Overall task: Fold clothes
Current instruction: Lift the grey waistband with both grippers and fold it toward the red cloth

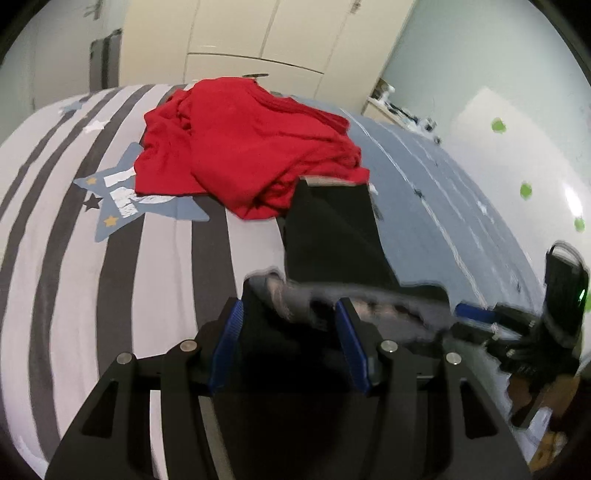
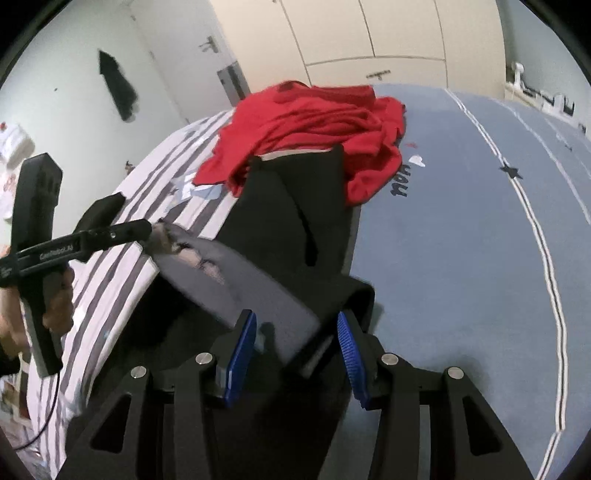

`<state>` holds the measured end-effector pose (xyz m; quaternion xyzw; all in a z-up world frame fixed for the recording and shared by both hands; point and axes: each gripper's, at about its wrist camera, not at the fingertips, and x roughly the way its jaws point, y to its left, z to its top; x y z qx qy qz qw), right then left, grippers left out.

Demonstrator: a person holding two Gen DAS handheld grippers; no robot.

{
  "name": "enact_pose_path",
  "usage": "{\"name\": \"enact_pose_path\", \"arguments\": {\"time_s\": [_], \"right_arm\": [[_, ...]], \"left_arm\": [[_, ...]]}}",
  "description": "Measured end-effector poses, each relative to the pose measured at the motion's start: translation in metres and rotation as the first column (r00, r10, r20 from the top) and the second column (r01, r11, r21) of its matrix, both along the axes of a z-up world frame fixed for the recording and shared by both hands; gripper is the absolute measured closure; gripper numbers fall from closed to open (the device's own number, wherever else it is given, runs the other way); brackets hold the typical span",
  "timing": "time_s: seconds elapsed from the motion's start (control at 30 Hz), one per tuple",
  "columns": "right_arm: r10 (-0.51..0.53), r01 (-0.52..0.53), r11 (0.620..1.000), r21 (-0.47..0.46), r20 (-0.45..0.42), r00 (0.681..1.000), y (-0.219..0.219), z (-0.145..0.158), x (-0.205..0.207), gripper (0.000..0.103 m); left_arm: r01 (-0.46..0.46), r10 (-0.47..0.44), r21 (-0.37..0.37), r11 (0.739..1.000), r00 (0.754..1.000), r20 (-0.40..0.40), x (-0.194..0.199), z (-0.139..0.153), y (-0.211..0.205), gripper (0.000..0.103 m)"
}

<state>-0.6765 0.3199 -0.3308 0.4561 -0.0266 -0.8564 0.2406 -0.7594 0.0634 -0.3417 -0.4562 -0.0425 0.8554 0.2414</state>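
Note:
A black garment [image 1: 332, 236] [image 2: 295, 206] lies lengthwise on the bed, its far end against a crumpled red garment [image 1: 251, 147] [image 2: 314, 118]. Its near edge shows a grey inner side [image 2: 240, 284], blurred, stretching between the two grippers. My left gripper [image 1: 290, 332] is open, and dark cloth lies loosely between its blue pads without being pressed. My right gripper [image 2: 297, 339] is open too, with the grey flap in the gap, close to its left pad. Each gripper shows in the other's view: the right gripper [image 1: 465, 314] at the right, the left gripper [image 2: 144, 229] at the left.
The bed cover is grey-and-white striped [image 1: 166, 277] on one half and plain blue [image 2: 443, 240] on the other. A person's hand [image 2: 55, 295] holds the left gripper's handle. Cream wardrobe doors [image 1: 266, 33] stand behind the bed, and a wall with green dots [image 1: 524, 190] is at the right.

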Motion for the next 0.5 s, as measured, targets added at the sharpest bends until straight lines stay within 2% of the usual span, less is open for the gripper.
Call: {"name": "enact_pose_path", "arguments": {"time_s": [0.07,0.13,0.17,0.27,0.4,0.5], "right_arm": [[0.035,-0.035,0.999,-0.011,0.013,0.999,-0.003,-0.003,0.014,0.061],[0.078,-0.079,0.997,0.016,0.035,0.996,-0.014,-0.015,0.02,0.064],[0.088,-0.089,0.996,0.027,0.047,0.995,-0.019,-0.021,0.019,0.066],[0.087,-0.09,0.995,0.048,0.063,0.994,-0.033,-0.035,0.003,0.068],[0.02,-0.021,1.0,0.024,0.018,1.0,-0.036,-0.024,-0.035,0.068],[-0.095,0.095,0.995,-0.012,-0.015,0.995,-0.021,-0.007,-0.069,0.068]], "left_arm": [[0.044,-0.043,-0.037,0.998,0.999,0.013,0.01,-0.01,0.005,0.054],[0.073,-0.07,-0.088,0.993,0.997,0.029,0.011,-0.025,0.015,0.057],[0.073,-0.07,-0.095,0.993,0.997,0.031,0.008,-0.028,0.019,0.06],[0.055,-0.052,-0.087,0.995,0.998,0.033,-0.007,-0.033,0.028,0.061],[-0.011,0.01,-0.084,0.996,1.0,-0.014,-0.041,-0.022,0.032,0.061],[-0.063,0.061,-0.077,0.995,0.997,-0.039,-0.06,-0.013,0.024,0.061]]}}
